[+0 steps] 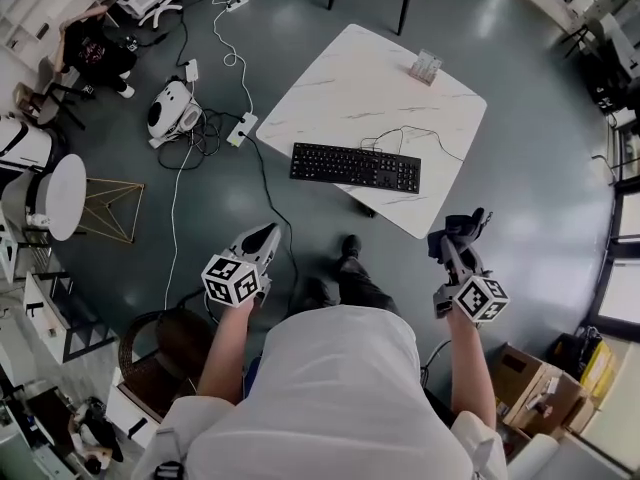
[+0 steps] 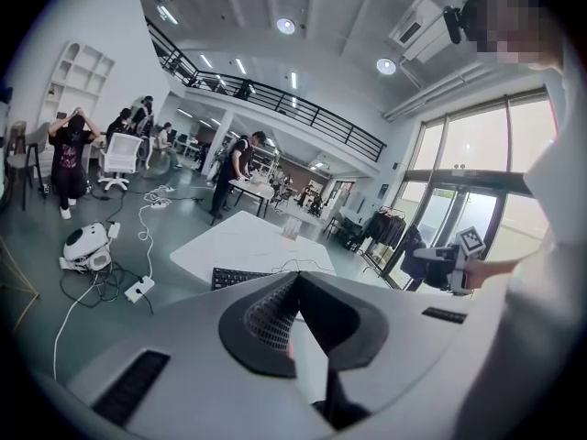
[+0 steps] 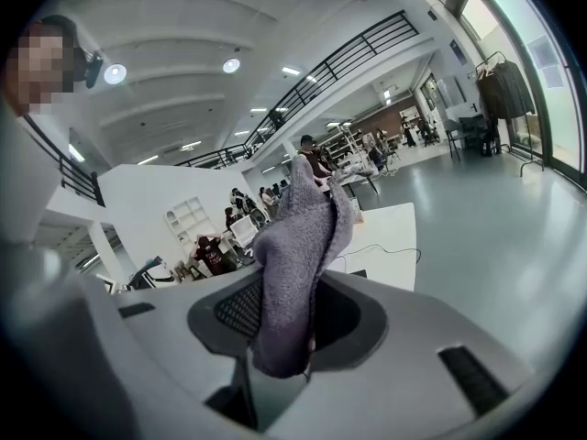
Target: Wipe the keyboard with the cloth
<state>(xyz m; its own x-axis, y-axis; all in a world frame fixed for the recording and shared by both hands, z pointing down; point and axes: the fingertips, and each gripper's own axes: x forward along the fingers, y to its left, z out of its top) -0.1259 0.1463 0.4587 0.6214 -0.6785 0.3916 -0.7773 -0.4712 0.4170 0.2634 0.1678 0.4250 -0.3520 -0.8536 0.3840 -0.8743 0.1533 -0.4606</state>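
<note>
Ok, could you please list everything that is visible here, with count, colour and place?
table: one, white, on the floor ahead
keyboard: one, black, at the table's near edge
cable: one, dark, on the table behind the keyboard
holder: one, clear, at the table's far side
power strip: one, white, on the floor left of the table
machine: one, white and black, on the floor further left
boxes: at least two, brown, lower right
cloth: one, grey, clamped in the right gripper
left gripper: one, white, shut, empty
right gripper: one, white, shut on the cloth
</note>
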